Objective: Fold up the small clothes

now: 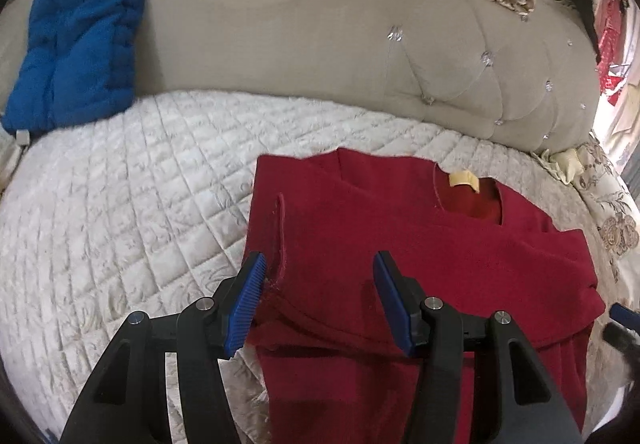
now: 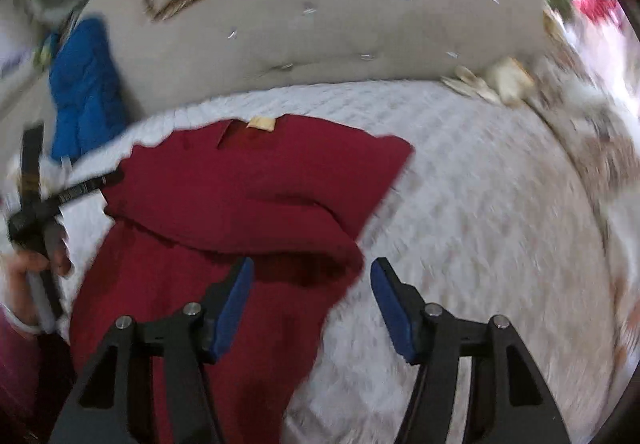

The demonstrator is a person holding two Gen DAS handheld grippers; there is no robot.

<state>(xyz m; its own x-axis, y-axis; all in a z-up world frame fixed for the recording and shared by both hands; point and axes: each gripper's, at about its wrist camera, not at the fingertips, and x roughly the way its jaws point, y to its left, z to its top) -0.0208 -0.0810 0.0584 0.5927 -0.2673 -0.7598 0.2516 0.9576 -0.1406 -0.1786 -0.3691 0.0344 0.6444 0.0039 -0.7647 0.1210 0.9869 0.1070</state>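
Red garment [image 1: 400,264] is lying mid-frame on the quilted bed [image 1: 120,204], long axis running bottom to top; left hand-held gripper [image 1: 320,304] is hovering part-open, empty, over its left edge; right hand-held gripper [image 2: 312,308] is straddling its right edge, also part-open and empty

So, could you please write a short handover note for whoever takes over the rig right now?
Left gripper: open, over the left side of the red garment, holding nothing.
Right gripper: open, empty, at the garment's right edge.
Garment lies on the white quilted cover, neck label at the far end; both sleeves look folded in across the chest.
Left to do: probably fold the bottom up toward the collar.
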